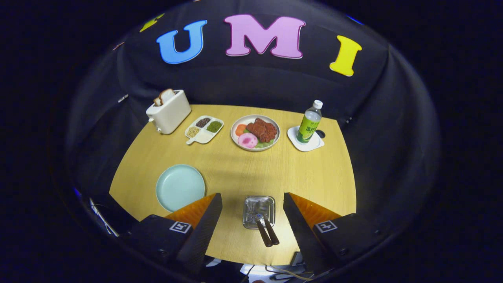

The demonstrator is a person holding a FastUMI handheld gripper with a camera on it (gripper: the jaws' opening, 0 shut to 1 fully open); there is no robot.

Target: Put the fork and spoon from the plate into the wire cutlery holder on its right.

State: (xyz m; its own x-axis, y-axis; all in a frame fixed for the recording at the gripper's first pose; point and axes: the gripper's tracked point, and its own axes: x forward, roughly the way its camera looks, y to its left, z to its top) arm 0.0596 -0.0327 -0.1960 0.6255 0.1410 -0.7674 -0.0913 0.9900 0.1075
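Two dark-handled utensils (pixel 267 232) stand in the square wire cutlery holder (pixel 258 211), between the gripper's (pixel 252 208) spread fingers.
The empty pale-blue round plate (pixel 180 187) lies just left.

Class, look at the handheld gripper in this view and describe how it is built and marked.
The gripper has two wedge-shaped fingers with finely ribbed inner faces, tapering forward. Each is fixed to a black block body bearing a small square black-and-white marker. Loose cables run below the body.

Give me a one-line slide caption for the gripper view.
Open gripper above the wire cutlery holder, two dark-handled utensils standing in it, light blue plate bare.
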